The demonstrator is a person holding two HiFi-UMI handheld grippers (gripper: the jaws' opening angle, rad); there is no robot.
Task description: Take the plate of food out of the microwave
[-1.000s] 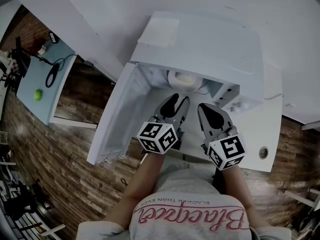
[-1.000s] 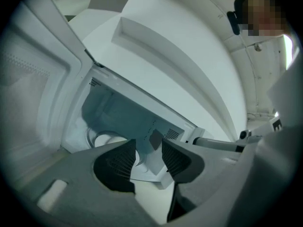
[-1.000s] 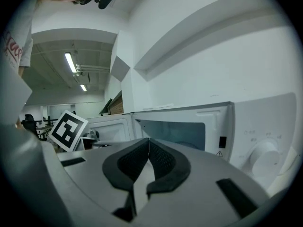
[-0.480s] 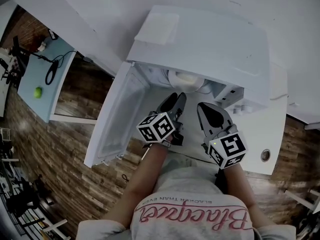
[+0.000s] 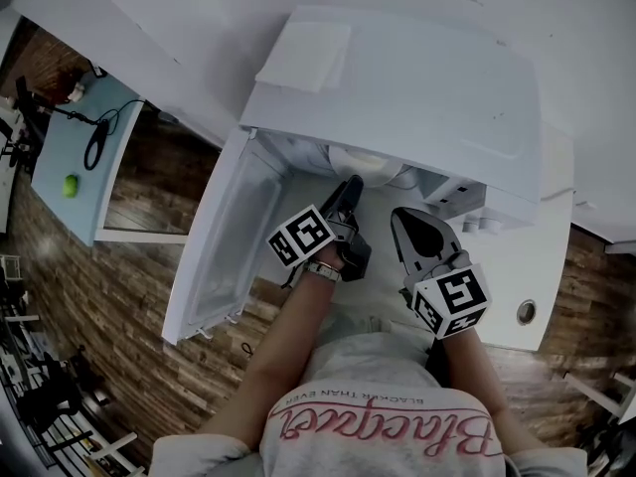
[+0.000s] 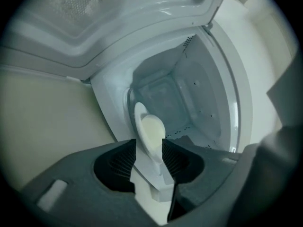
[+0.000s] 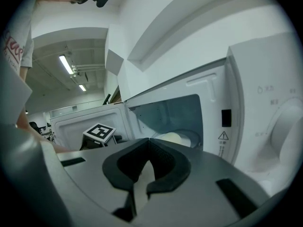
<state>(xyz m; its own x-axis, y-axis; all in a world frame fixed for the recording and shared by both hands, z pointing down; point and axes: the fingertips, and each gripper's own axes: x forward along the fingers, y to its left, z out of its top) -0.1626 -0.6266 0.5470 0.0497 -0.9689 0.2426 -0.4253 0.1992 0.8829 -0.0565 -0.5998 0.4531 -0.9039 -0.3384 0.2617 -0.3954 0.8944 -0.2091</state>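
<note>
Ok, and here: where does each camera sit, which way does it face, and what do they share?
Head view: on the person's head, steeply down onto the open microwave; forearms, shirt, left gripper, right gripper show.
Left gripper view: on the left gripper, facing into the cavity, plate of food seen between parted jaws.
Right gripper view: on the right gripper, outside, facing the cavity; jaws together.
Shared: the plate, in all three.

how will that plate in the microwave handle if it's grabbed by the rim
The plate looks rigid and glossy, so it is probably slippery between the open jaws of the left gripper. Held by one edge, with food on it, it may tip.
</note>
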